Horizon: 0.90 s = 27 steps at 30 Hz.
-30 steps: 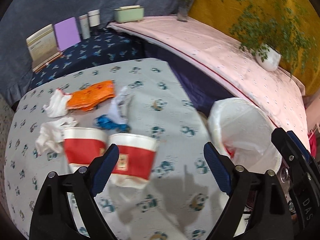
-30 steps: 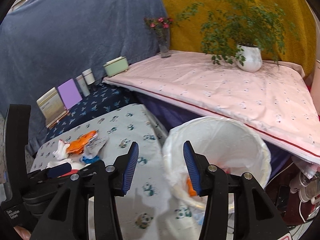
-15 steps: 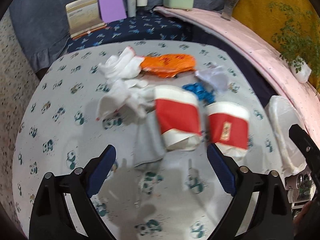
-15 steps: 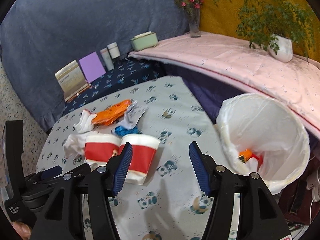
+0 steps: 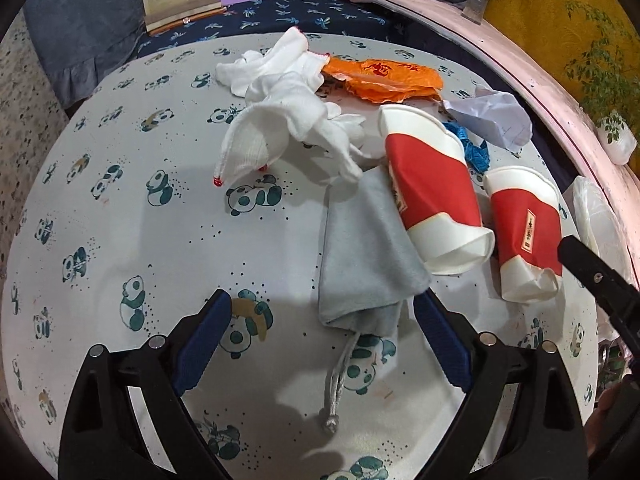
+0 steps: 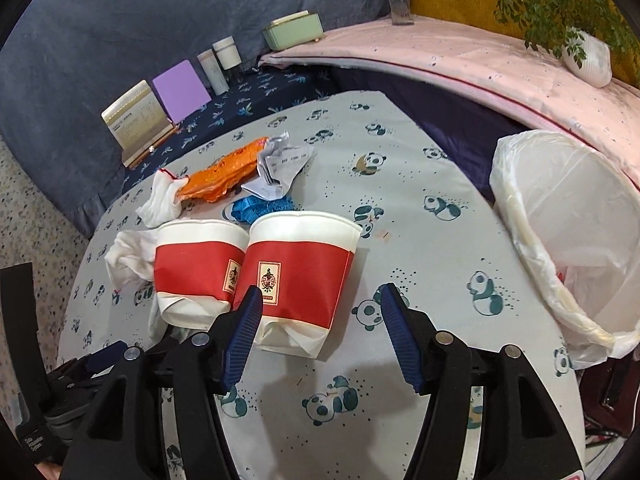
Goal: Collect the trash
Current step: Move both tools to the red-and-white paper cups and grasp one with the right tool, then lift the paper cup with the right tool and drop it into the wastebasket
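- Table [image 6: 420, 184]: panda-print cloth cover.
- Lying on it: two crushed red-white paper cups [image 6: 298, 276], white socks [image 5: 280, 120], orange wrapper [image 5: 384, 78], crumpled paper [image 5: 490, 118], blue scrap [image 6: 262, 205], grey drawstring pouch [image 5: 360, 252].

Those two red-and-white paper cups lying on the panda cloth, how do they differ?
The left cup touches the white glove; the right cup does not. The right cup lies just ahead of the right tongs; the left cup lies off to their side. Both lie tipped over with crumpled bases.

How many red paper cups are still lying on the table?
2. Both lie crushed on their sides, side by side: one cup sits just ahead of the right claw, the other cup on the left claw's side.
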Each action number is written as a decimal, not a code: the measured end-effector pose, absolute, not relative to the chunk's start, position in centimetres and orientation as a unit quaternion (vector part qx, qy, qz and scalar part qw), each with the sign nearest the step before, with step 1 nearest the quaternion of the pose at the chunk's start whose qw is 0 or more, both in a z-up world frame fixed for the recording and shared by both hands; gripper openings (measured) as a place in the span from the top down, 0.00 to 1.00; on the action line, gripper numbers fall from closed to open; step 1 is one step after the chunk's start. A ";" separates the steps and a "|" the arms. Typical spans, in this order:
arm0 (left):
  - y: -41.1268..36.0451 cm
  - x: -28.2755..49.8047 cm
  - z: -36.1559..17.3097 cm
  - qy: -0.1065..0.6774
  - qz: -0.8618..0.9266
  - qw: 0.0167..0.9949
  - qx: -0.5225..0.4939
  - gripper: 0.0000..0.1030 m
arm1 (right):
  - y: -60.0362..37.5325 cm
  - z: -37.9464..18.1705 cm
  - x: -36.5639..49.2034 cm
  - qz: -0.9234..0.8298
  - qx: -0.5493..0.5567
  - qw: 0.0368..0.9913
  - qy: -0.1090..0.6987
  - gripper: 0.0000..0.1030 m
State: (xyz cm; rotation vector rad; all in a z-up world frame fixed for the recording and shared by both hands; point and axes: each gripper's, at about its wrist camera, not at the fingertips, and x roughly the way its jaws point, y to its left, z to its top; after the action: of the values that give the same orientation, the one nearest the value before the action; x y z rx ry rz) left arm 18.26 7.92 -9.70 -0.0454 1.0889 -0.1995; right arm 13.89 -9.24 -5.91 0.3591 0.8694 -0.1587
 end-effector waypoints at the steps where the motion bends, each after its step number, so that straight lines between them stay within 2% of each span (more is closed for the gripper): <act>1: 8.0 18.5 -9.8 0.518 -0.096 0.850 -0.026 0.17 | -9.2 -6.2 14.2 -0.077 0.173 0.887 0.421 0.42; 5: 8.0 19.0 -9.9 0.515 -0.101 0.851 -0.025 0.27 | -9.0 -7.2 15.2 -0.073 0.179 0.880 0.433 0.42; 8: 8.0 19.2 -9.8 0.513 -0.109 0.851 -0.026 0.43 | -8.8 -8.0 15.7 -0.066 0.184 0.876 0.441 0.42; 10: 8.0 19.3 -9.6 0.513 -0.116 0.850 -0.030 0.65 | -8.5 -8.4 15.9 -0.059 0.190 0.874 0.444 0.42; 11: 8.0 19.3 -9.6 0.515 -0.121 0.848 -0.033 0.68 | -8.4 -8.5 16.0 -0.055 0.191 0.873 0.445 0.43; 13: 8.0 19.3 -9.5 0.515 -0.121 0.848 -0.034 0.76 | -8.1 -8.6 16.0 -0.050 0.191 0.874 0.445 0.49; 15: 8.1 19.2 -9.2 0.512 -0.119 0.850 -0.032 0.84 | -7.7 -8.5 16.0 -0.035 0.194 0.874 0.445 0.64; 16: 8.1 19.1 -9.1 0.511 -0.117 0.851 -0.031 0.93 | -7.5 -8.3 16.1 -0.036 0.191 0.874 0.445 0.64; 17: 8.1 19.0 -8.8 0.511 -0.117 0.851 -0.031 0.96 | -7.4 -8.1 16.0 -0.038 0.186 0.876 0.444 0.65; 27: 6.8 16.8 -5.0 0.479 -0.125 0.868 -0.019 0.97 | -8.6 -3.8 13.2 -0.042 0.193 0.898 0.393 0.67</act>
State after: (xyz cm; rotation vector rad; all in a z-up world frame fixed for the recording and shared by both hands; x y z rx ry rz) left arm 16.81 6.79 -5.04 -0.0397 1.0028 -0.2625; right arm 13.21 -8.63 -3.81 0.4001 0.8144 -0.0879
